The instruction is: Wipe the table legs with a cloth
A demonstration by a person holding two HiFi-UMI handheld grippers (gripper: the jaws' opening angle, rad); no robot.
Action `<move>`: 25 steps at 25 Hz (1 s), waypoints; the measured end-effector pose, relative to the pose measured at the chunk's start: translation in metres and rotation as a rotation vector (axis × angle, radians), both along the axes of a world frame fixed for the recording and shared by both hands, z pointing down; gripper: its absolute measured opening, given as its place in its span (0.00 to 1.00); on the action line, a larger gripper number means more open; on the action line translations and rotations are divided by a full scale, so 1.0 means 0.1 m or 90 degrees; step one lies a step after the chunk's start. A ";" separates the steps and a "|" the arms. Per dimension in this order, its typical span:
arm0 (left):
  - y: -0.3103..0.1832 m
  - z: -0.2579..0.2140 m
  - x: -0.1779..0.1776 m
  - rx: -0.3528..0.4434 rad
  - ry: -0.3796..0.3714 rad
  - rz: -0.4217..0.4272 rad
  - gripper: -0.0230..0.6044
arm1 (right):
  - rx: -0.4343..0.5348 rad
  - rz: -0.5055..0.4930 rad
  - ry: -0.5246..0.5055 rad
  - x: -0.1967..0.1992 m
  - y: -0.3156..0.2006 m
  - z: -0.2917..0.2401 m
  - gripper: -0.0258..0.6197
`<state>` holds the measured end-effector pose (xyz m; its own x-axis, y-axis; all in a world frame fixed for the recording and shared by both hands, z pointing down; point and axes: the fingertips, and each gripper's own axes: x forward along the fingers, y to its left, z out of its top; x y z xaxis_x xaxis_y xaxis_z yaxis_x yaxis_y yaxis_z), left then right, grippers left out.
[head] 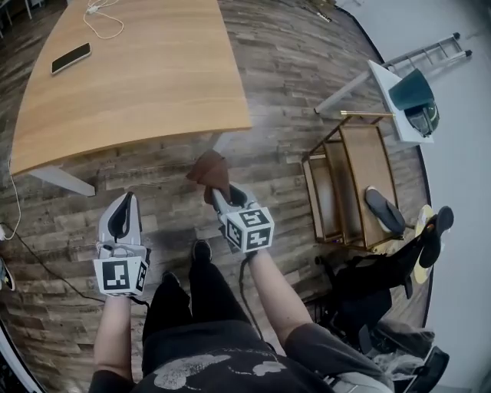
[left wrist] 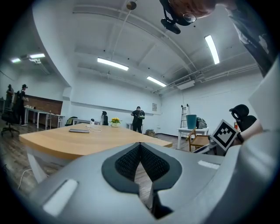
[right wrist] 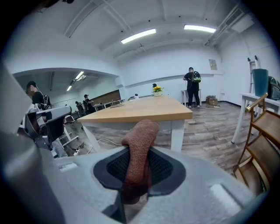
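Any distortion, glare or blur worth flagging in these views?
Head view: fisheye bows the wood-plank floor lines; sharp. Left gripper view: long ceiling strip lights blow out; dark corners. Right gripper view: same vignette; reddish-brown cloth between the jaws looks slightly soft, the light wooden table behind is sharper.

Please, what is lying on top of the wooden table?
A dark phone and a white cable lie on the wooden table. The head view cuts off its far end; in the left gripper view yellow flowers stand there, but their base is unclear.
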<state>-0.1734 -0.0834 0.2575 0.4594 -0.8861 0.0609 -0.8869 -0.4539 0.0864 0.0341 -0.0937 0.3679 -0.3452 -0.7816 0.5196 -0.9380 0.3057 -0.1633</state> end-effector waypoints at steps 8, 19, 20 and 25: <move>-0.48 1.00 -0.07 -0.014 0.020 -0.038 0.07 | 0.018 0.094 -0.033 0.12 -0.67 0.77 0.17; -1.08 2.07 0.33 0.014 0.011 0.026 0.07 | 0.108 0.128 -0.127 0.23 -1.42 1.17 0.17; -1.10 2.16 0.36 0.016 0.013 0.027 0.07 | 0.111 0.128 -0.131 0.24 -1.46 1.26 0.17; -1.21 2.65 0.50 0.036 0.019 0.040 0.07 | 0.105 0.128 -0.149 0.26 -1.54 1.85 0.17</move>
<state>-0.1231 -0.2039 0.5229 0.5157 -0.8568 -0.0024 -0.8536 -0.5140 0.0848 0.0598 -0.2476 0.5533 -0.2704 -0.9129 0.3057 -0.9252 0.1587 -0.3446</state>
